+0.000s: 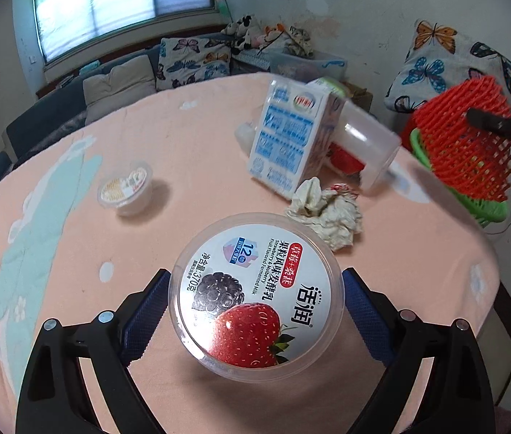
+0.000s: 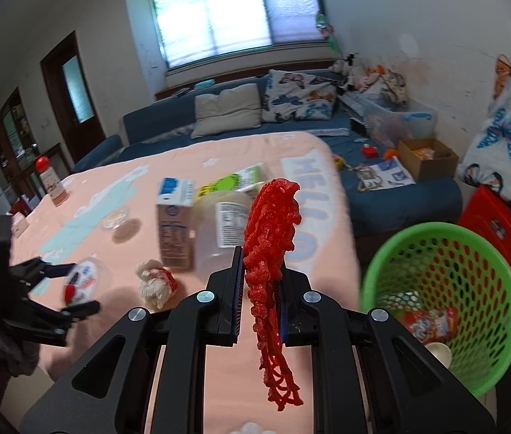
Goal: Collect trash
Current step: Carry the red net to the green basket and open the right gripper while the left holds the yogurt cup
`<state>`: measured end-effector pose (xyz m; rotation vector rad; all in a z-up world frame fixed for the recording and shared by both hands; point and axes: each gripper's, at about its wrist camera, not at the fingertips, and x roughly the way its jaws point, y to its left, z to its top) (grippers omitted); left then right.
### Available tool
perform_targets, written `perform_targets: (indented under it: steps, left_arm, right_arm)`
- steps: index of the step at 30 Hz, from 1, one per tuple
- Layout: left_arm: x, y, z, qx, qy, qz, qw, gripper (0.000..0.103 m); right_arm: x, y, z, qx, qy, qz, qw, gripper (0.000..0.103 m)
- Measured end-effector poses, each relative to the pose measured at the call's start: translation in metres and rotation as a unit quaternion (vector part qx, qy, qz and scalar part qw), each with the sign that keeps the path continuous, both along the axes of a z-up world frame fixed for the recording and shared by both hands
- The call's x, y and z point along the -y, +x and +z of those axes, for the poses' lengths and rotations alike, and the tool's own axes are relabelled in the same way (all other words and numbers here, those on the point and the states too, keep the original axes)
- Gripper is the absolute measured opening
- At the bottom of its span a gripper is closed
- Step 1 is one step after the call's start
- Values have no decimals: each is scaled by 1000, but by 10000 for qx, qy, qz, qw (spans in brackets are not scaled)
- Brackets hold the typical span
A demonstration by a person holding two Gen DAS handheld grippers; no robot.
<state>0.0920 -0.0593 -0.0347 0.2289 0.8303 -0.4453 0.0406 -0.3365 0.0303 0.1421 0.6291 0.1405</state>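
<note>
Left gripper (image 1: 255, 311) clamping strawberry yogurt cup (image 1: 255, 289), right gripper (image 2: 259, 282) pinching red foam net (image 2: 273, 253), green basket's (image 2: 393, 253) contents (snack wrapper (image 2: 431, 322)) visible only from right wrist

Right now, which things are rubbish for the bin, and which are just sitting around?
For the job:
red foam net in the right gripper
yogurt cup in the left gripper
crumpled tissue
milk carton
green basket

Just lying about:
butterfly pillow
blue sofa
cardboard box
</note>
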Motion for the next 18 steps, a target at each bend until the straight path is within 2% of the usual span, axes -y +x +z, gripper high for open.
perform_targets:
  steps: [5,10,18]
  left_arm:
    - [17,0,20,201,-79,-203,9996,90]
    - [35,3,30,180,-186,-332,9991,89]
    - [82,3,52,285,-372,-790,9958,89]
  right_arm:
    - [27,-7,-4,-60,-27,-342,9994,16]
    - [52,-19,-3,-27,-66,-647,9979,16]
    - [106,-23,-11,-125,-161,-1192,9927,16]
